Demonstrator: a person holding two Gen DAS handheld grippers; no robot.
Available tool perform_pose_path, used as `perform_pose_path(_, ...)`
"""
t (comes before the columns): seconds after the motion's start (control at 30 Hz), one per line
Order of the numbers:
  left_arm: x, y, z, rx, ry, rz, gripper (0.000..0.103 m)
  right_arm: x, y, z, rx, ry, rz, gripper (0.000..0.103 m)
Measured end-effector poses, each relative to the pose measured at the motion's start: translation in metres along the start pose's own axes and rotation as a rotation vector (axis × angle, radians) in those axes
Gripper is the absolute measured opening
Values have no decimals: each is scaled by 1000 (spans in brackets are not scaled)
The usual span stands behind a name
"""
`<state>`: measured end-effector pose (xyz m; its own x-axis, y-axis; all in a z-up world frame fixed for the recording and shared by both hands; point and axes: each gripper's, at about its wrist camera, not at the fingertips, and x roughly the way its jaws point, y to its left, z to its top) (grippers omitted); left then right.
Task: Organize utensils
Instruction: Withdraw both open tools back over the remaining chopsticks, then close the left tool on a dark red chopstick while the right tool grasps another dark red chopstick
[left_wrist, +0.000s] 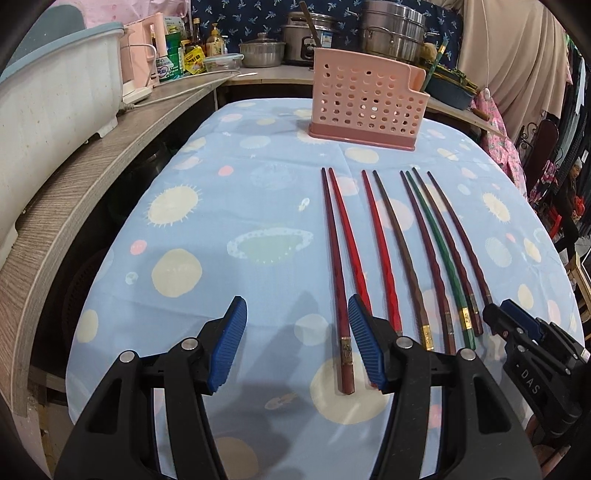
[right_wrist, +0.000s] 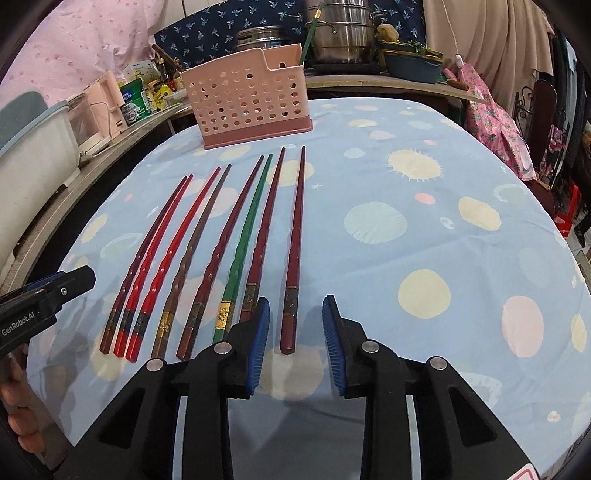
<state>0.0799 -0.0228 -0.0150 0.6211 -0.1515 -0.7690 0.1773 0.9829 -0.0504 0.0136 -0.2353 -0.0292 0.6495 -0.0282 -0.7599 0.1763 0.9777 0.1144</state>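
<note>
Several chopsticks lie side by side on a blue patterned tablecloth (left_wrist: 221, 229): dark red, bright red, brown and one green (left_wrist: 439, 254). A pink perforated utensil holder (left_wrist: 365, 99) stands upright beyond their tips; it also shows in the right wrist view (right_wrist: 247, 103), with one green chopstick (right_wrist: 309, 33) standing in it. My left gripper (left_wrist: 297, 343) is open, low near the table; the leftmost dark red chopstick (left_wrist: 338, 295) ends between its fingers. My right gripper (right_wrist: 295, 336) is open around the butt of the rightmost dark red chopstick (right_wrist: 295, 243).
A wooden shelf (left_wrist: 74, 184) runs along the left with a white tub (left_wrist: 48, 103), a pink kettle and bottles. Steel pots (left_wrist: 391, 29) stand behind the holder. Cloth and chairs hang at the right. The tablecloth's right half (right_wrist: 443, 229) holds nothing.
</note>
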Motion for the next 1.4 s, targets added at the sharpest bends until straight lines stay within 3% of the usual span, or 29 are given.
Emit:
perform_pose_path(1.0, 16, -7, -25, 23, 69, -10, 54, 0, 6, -6, -47, -23, -49, 24)
perform_pose_path(1.4, 15, -9, -26, 35, 60, 1, 54, 0, 6, -6, -48, -25, -49, 24)
